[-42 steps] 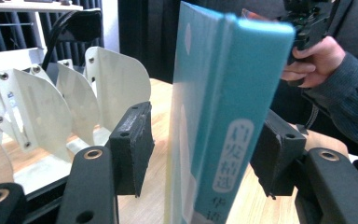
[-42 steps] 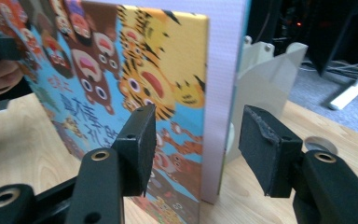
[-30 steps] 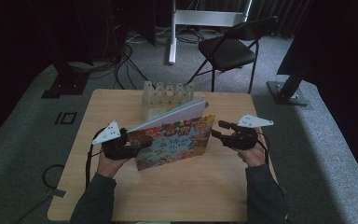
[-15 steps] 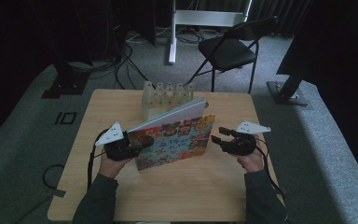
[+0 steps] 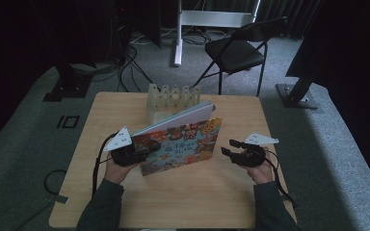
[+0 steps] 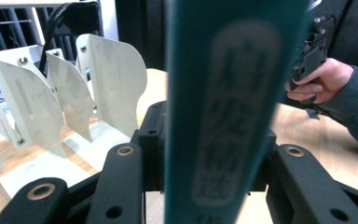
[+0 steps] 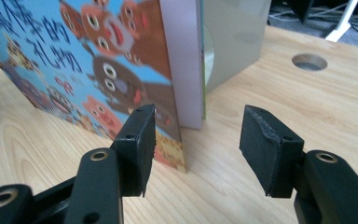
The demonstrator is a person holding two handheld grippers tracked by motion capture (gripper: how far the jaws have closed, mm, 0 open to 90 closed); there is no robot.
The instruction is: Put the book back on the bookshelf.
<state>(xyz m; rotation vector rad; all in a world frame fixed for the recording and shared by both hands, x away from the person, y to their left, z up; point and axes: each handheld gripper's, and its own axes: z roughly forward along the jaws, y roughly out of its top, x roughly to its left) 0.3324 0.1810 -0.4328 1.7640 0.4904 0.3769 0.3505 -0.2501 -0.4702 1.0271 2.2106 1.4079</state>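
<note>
**Book stood on edge, clamped at the spine end**

Holding the picture book (image 5: 180, 144) upright on the table (image 5: 212, 202), we have our left gripper (image 5: 134, 153) at its spine end; its jaws have just been closing and now pinch the teal spine. The book's long axis runs across the table, from that gripper toward the right. Our right gripper (image 5: 227, 147) sits just beside the free corner, jaws spread, touching nothing. The slotted rack (image 5: 171, 98) stands directly behind the book, so we judge the next move goes backward.
</note>
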